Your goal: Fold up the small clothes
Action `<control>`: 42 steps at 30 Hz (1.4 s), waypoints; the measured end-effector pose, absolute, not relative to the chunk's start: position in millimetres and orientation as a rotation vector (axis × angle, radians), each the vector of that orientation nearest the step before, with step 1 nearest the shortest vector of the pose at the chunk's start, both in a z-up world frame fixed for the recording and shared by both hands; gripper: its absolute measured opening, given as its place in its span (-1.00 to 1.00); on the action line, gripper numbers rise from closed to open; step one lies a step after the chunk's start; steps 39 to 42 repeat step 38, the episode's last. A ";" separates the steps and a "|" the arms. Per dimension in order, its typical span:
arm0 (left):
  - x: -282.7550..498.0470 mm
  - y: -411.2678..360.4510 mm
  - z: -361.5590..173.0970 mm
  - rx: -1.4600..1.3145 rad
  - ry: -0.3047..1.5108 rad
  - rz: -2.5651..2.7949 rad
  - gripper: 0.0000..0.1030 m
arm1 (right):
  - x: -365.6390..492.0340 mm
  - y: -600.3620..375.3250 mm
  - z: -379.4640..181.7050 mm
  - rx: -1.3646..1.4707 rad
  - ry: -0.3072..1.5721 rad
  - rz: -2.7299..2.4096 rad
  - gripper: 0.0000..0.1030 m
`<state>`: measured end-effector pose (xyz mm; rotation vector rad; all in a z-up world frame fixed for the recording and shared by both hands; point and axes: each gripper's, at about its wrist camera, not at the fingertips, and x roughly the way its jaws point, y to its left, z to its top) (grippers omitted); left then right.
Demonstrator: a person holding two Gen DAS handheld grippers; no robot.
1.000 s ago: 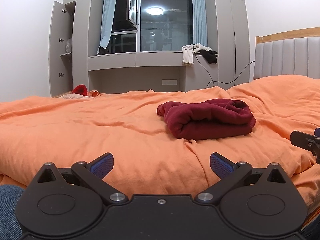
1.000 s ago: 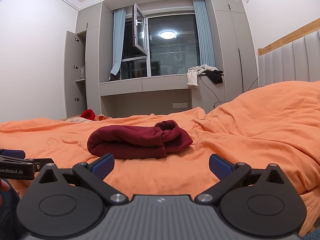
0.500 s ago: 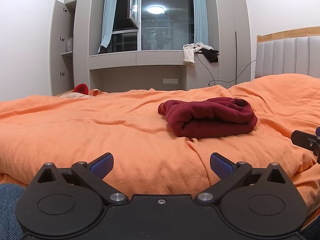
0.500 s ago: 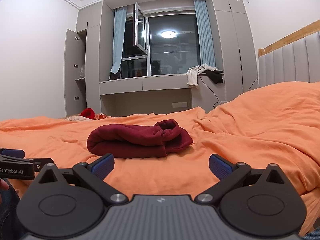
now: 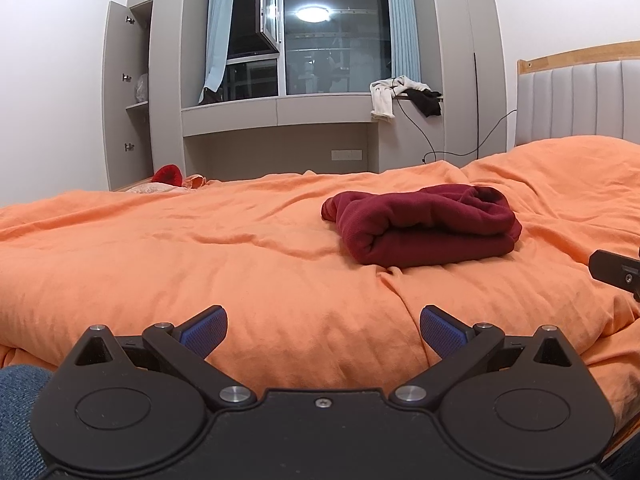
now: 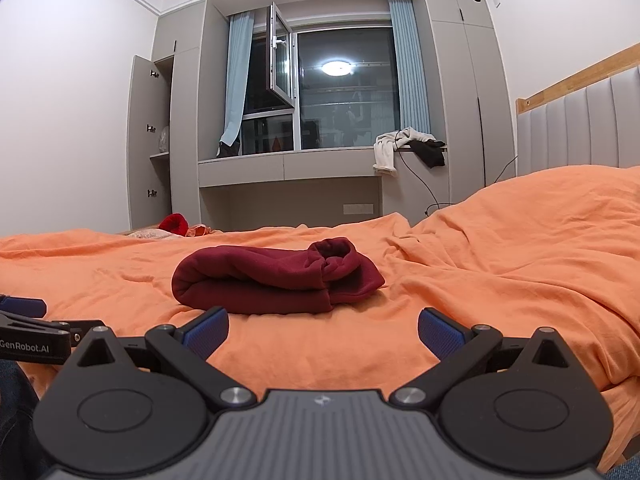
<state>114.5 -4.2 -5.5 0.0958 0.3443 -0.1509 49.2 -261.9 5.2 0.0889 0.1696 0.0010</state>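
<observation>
Maroon garment (image 5: 424, 228) folded, mid-bed on orange duvet (image 5: 200, 264).
We've got L gripper (image 5: 323, 330) & R gripper (image 6: 323, 330) both w/ fingers spread wide, holding nothing, low at the near bed edge, apart from it.

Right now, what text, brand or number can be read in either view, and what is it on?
"GenRobot.AI": white letters on the black side of the left claw, at the left edge of the right wrist view; the first letter is cut off.
Nothing else in either view carries text.
</observation>
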 end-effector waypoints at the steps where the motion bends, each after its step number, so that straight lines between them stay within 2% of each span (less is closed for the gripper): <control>1: 113.9 -4.2 -5.5 0.096 0.346 -0.152 0.99 | 49.2 -261.6 5.4 0.090 0.169 0.001 1.00; 42: 117.2 -4.7 -5.9 0.085 0.367 -0.139 0.99 | 50.8 -261.4 3.6 0.074 0.180 -0.003 1.00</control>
